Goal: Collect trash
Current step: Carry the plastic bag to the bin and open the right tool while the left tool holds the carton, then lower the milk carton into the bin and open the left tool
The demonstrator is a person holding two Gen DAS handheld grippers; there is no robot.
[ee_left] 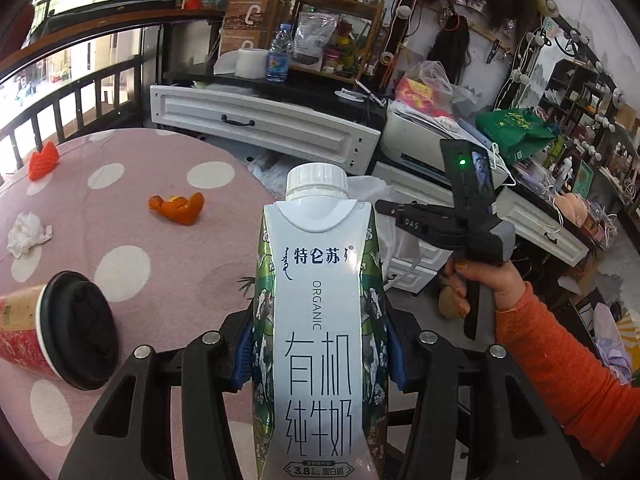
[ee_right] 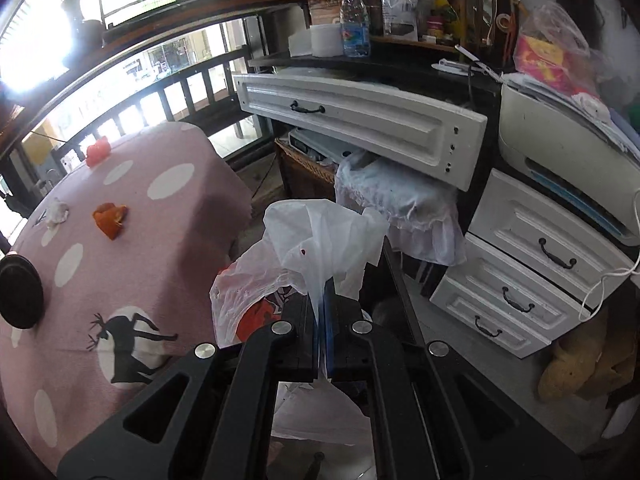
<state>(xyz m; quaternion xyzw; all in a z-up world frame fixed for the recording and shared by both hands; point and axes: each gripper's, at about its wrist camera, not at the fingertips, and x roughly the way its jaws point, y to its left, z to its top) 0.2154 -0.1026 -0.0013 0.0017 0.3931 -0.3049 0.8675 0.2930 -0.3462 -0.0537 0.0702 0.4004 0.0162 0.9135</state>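
Observation:
My left gripper [ee_left: 320,344] is shut on a tall white-and-green milk carton [ee_left: 320,300] with a white cap, held upright above the table's right edge. My right gripper [ee_right: 322,312] is shut on the rim of a thin white plastic bag [ee_right: 320,236], which hangs beside the table; something red shows inside it. The right gripper also shows in the left wrist view [ee_left: 384,206], to the right of the carton. On the pink dotted tablecloth [ee_left: 160,240] lie an orange peel [ee_left: 178,208], a crumpled tissue [ee_left: 26,234], a red scrap [ee_left: 42,160] and a tipped paper cup [ee_left: 52,332] with a black lid.
White drawer cabinets [ee_right: 360,120] and a printer [ee_right: 560,152] stand behind and right of the bag. A wicker basket [ee_right: 308,172] sits under an open drawer. A railing [ee_left: 72,96] runs behind the table. Cluttered shelves [ee_left: 328,32] stand at the back.

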